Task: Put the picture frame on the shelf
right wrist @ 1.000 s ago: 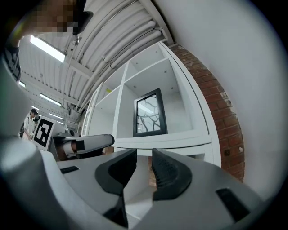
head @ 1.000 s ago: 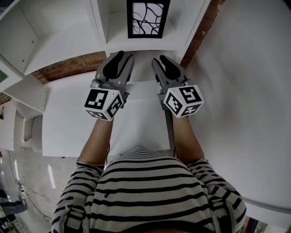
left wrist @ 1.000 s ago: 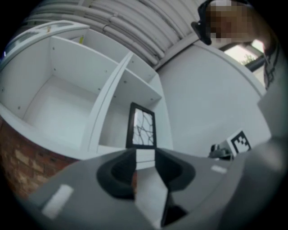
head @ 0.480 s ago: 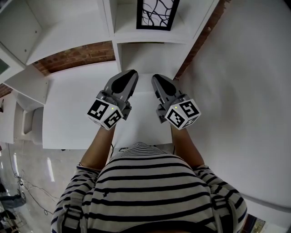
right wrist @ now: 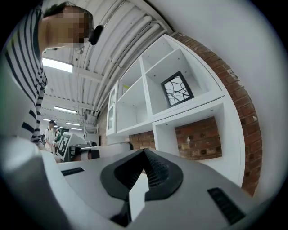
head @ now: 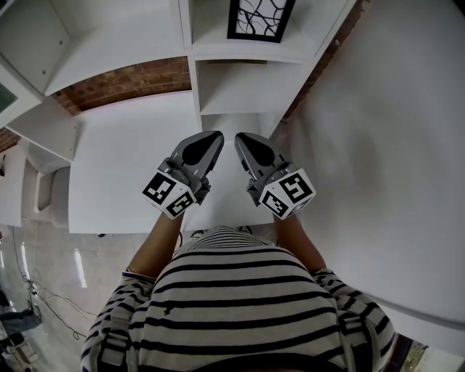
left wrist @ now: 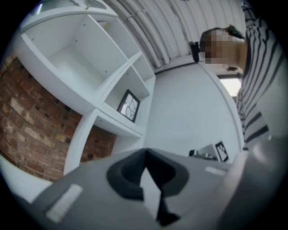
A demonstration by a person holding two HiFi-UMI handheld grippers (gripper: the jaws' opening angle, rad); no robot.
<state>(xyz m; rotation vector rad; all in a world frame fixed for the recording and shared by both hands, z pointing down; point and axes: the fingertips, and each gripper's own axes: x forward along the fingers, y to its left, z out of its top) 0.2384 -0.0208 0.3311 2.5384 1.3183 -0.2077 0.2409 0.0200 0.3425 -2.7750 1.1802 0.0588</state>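
The picture frame (head: pixel 260 18), black with a white panel of black branching lines, stands upright in a compartment of the white shelf unit (head: pixel 240 52) at the top of the head view. It also shows in the left gripper view as the picture frame (left wrist: pixel 128 105) and in the right gripper view as the picture frame (right wrist: pixel 177 88). My left gripper (head: pixel 216 136) is shut with nothing between its jaws, held well below the shelf over the white table (head: pixel 123 167). Beside it my right gripper (head: pixel 238 138) is shut and empty too. Both are far from the frame.
The shelf unit has several open white compartments against a red brick wall (head: pixel 131 81). A white wall (head: pixel 392 145) runs along the right. A person's striped shirt (head: pixel 240 305) fills the bottom of the head view. Other people stand far off in the right gripper view.
Both grippers have drawn back from the shelf toward the person and come closer together. The left gripper's jaws went from open to shut. The frame stays on the shelf.
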